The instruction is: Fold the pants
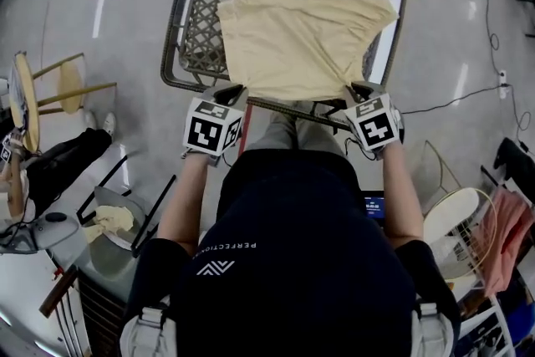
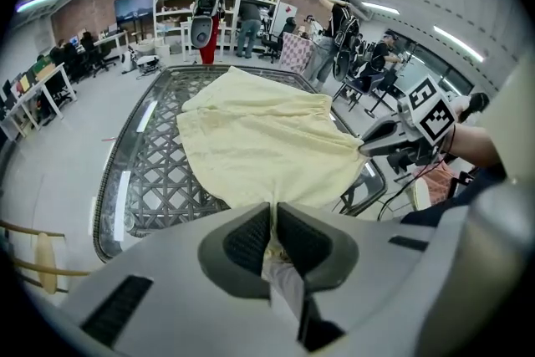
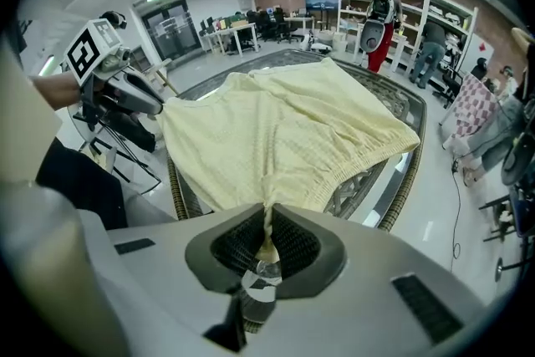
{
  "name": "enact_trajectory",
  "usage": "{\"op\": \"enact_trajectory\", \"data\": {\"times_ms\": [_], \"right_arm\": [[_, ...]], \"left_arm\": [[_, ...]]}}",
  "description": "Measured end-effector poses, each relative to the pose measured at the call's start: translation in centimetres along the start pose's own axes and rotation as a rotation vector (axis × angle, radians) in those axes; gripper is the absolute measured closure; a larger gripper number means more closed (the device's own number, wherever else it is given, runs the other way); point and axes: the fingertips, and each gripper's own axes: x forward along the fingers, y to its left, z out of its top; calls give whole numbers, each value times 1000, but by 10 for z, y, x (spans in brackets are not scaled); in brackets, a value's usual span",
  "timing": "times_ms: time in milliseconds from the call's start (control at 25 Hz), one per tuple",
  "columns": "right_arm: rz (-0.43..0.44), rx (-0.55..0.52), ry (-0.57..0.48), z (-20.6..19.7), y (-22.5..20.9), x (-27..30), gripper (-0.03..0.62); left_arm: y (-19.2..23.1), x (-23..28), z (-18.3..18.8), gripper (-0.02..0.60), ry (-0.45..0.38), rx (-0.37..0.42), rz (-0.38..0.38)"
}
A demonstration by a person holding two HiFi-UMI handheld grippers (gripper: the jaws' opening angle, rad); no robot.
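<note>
Both forearms reach forward from the person's dark shirt [image 1: 292, 263] at frame bottom, roughly parallel, wrists angled steeply down.

Left gripper [image 1: 232, 90]: centre-left of the head view, marker cube facing the camera. In its own view [image 2: 273, 217] the fingers [image 2: 246, 245] are nearly together, with a bunched corner of the pants [image 2: 259, 146] pinched between the pads.

Right gripper [image 1: 359, 88]: centre-right, level with the left. In its own view [image 3: 267, 221] the fingers [image 3: 240, 241] are closed to a slit on a twisted fold of the cloth [image 3: 284, 138]. A gathered elastic edge runs from that pinch toward the right of the frame.

Pants [image 1: 301, 21]: pale yellow, upper centre of the head view. The near edge is stretched taut between the two grippers at the near rim of the worktop [image 1: 196, 29]. The rest drapes back over the worktop's right and middle, with the far corner close to the top of the frame.

Worktop: oval, woven lattice with a dark rim; its left part is bare.

Around:
- wooden stool [image 1: 50, 92] at the left edge
- cable [image 1: 468, 96] trailing across the floor at right
- pink cloth [image 1: 501, 234] at lower right
- shelves [image 2: 217, 4] with people standing at them, top of the left gripper view

Nothing lies between the grippers and the cloth.
</note>
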Motion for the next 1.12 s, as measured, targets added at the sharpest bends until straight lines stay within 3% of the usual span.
{"op": "enact_trajectory", "data": {"times_ms": [600, 800, 1120], "right_arm": [[-7, 59, 14, -25, 39, -17, 545], [-14, 68, 2, -17, 39, -27, 545], [-3, 87, -51, 4, 20, -39, 545]], "left_arm": [[-7, -19, -17, 548, 10, 60, -64], [5, -24, 7, 548, -42, 39, -52], [15, -16, 79, 548, -99, 120, 12]]}}
